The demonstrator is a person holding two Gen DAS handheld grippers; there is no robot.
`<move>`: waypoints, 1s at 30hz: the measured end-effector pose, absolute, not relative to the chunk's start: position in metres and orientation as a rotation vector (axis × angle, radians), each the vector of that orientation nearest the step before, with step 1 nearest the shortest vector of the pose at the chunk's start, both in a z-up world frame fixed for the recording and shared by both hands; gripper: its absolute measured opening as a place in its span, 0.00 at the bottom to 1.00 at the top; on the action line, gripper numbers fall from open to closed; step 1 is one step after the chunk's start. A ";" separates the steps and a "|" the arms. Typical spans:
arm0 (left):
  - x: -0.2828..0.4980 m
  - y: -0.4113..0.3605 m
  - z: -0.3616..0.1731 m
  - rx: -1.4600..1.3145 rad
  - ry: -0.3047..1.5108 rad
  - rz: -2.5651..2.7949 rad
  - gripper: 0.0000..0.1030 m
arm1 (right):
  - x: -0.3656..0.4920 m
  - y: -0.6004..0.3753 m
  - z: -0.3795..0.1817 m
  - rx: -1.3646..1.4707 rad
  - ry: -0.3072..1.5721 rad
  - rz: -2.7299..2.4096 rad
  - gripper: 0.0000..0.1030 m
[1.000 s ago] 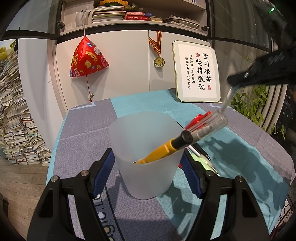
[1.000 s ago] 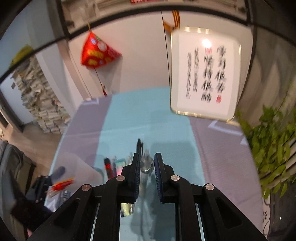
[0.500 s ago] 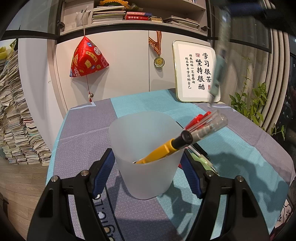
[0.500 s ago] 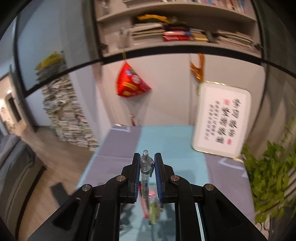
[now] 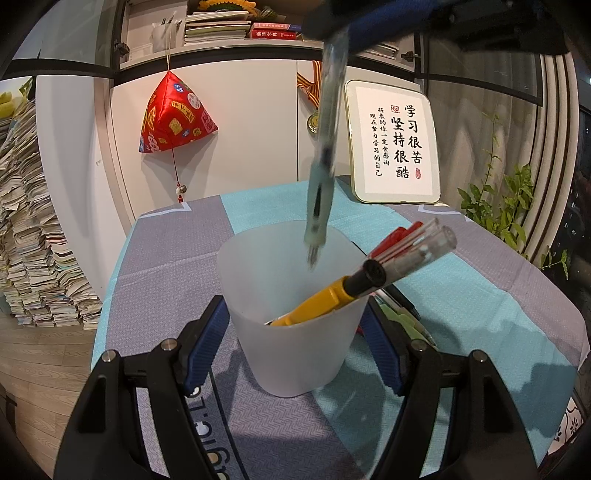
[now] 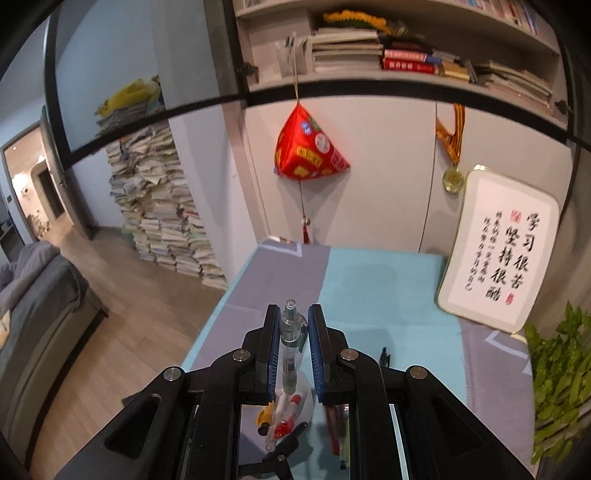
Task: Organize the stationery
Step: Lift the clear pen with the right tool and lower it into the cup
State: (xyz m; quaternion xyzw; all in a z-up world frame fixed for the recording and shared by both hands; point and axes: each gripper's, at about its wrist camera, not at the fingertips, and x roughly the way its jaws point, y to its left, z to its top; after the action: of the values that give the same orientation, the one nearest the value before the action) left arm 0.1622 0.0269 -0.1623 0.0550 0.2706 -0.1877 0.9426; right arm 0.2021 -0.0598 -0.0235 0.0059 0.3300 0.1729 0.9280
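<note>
A frosted plastic cup stands on the tablecloth, and my left gripper is shut on it with a blue pad against each side. Inside it lean a yellow pen, a red pen and a clear pen. My right gripper is shut on a transparent pen. In the left wrist view this transparent pen hangs tip down just above the cup's mouth, under the right gripper. Below the right gripper's fingers the cup shows with its pens.
Loose pens lie on the cloth right of the cup, also seen as pens in the right wrist view. A framed calligraphy board leans at the table's back right beside a plant. The table's left edge drops toward stacked books.
My right gripper has carried the transparent pen from the right side up and over to above the cup, and the pen now points down at the cup's mouth. The left gripper and cup stayed still.
</note>
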 end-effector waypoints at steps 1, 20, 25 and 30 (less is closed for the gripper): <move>0.163 0.027 -0.162 0.112 0.552 -0.383 0.69 | 0.204 -0.059 -0.027 0.010 0.687 0.354 0.16; 0.162 0.027 -0.162 0.112 0.552 -0.383 0.70 | 0.215 -0.051 -0.063 -0.010 0.792 0.366 0.16; 0.163 0.027 -0.162 0.112 0.552 -0.383 0.69 | 0.218 -0.051 -0.070 -0.003 0.821 0.373 0.16; 0.163 0.027 -0.162 0.112 0.552 -0.383 0.69 | 0.217 -0.053 -0.071 0.012 0.828 0.387 0.16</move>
State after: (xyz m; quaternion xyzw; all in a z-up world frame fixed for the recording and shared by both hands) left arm 0.1628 0.0274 -0.1620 0.0549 0.2707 -0.1878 0.9426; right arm 0.2168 -0.0531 -0.0707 0.0060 0.3999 0.1870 0.8973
